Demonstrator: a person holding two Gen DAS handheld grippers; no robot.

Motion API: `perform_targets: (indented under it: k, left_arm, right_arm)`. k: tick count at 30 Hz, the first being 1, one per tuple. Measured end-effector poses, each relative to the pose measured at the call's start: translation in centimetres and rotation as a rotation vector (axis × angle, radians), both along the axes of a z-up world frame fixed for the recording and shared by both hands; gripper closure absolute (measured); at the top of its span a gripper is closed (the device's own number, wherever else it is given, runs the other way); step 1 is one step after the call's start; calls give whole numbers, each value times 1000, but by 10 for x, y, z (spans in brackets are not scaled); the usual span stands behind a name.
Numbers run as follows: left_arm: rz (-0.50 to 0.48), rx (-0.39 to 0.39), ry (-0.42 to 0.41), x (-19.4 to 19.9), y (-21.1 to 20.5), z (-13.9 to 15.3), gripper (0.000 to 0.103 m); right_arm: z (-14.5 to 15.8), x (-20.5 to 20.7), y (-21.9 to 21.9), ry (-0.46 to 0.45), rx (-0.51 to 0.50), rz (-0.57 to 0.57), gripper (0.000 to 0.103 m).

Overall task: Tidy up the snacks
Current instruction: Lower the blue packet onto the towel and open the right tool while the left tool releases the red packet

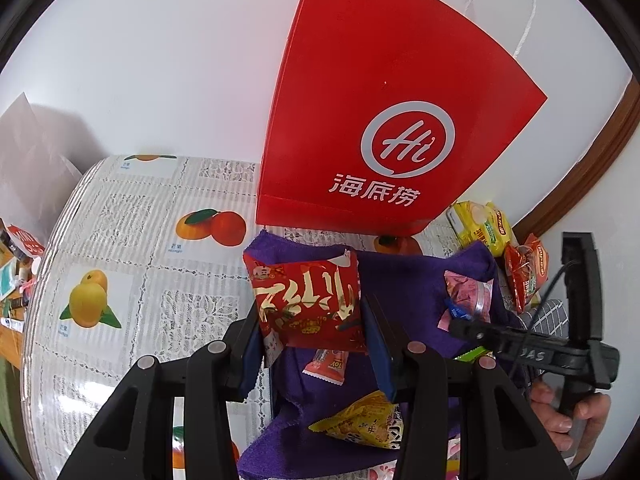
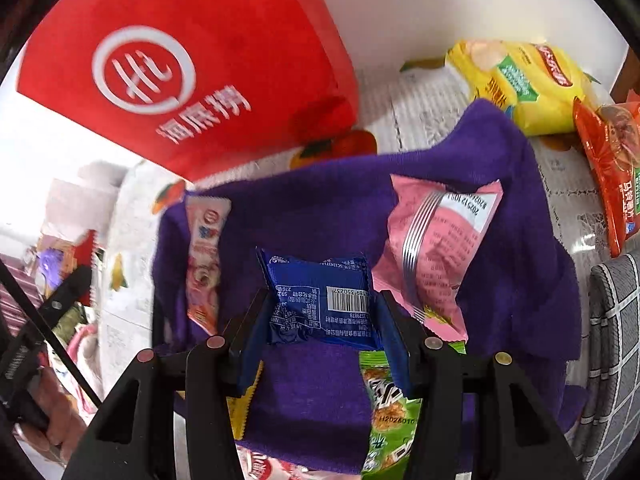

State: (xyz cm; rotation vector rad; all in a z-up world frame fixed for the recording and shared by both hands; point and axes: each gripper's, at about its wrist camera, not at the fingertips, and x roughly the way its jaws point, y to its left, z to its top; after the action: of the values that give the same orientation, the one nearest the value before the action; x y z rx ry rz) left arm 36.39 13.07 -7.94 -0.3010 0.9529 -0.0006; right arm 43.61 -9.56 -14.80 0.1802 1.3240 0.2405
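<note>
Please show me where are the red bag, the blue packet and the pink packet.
red bag (image 1: 384,92), left wrist view, on its plain front above the logo.
blue packet (image 2: 320,300), right wrist view, on its middle near the barcode.
pink packet (image 2: 436,248), right wrist view, on its printed back.

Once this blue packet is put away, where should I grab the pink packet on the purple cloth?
Take the pink packet across its narrow crimped end, coming from above: it lies flat on the purple cloth, its puffy middle wider than the jaws.
</note>
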Motion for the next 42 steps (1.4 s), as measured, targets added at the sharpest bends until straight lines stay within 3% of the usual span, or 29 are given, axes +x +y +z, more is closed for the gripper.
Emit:
perform_targets:
  k: [12,19,24,32,42]
  left_arm:
    - [-11,-11,19,3,-3,-6,59]
    - [-24,-4,32,4,-8,-11,59]
    - [-33,-8,48,5,-12,-16,59]
    - [-80,-26,93,10,-27,-30,58]
    - [-120,-43,162,12,-43,-51,57]
  right_arm:
    - [-15,2,6,33,-68,41,46]
    - [-9,1,22,-5,-126,90,41]
    - [10,-6,25,-67,-128,118,41]
    - [68,-25,4,-262,-129,76,41]
    - [84,-30,-13,-287,-110,36,40]
